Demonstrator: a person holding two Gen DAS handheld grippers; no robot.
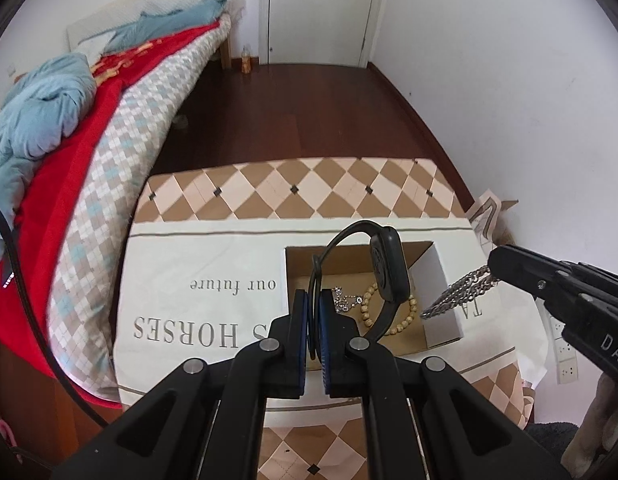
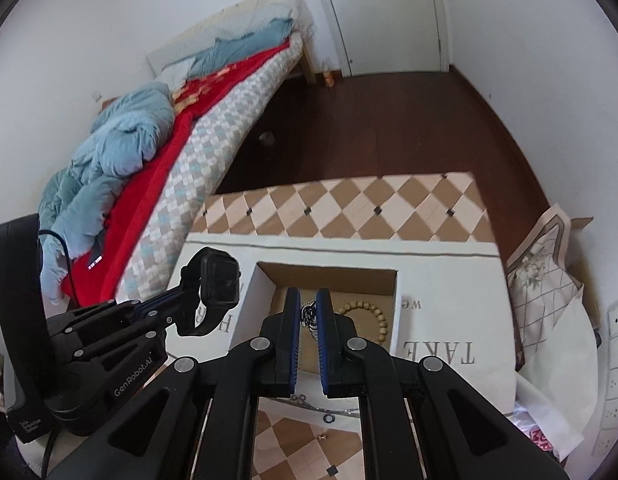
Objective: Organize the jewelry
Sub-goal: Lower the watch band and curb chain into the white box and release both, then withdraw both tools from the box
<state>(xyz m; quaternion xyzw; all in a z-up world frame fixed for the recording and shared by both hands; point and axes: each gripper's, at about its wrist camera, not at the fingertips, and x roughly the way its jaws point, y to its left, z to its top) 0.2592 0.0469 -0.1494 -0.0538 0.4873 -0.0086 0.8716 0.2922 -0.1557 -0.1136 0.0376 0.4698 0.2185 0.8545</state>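
Observation:
My left gripper is shut on the strap of a black watch, which it holds up above an open cardboard box. A wooden bead bracelet and a sparkly silver piece lie in the box. My right gripper is shut on a silver chain that dangles over the same box. From the right wrist view, the left gripper carries the watch just left of the box, and the bead bracelet shows inside. The right gripper and chain hang at the box's right edge.
The box stands on a table under a printed, diamond-patterned cloth. A bed with a red blanket and blue quilt runs along the left. Small rings lie near the table's front. A pillow and a power strip sit at right.

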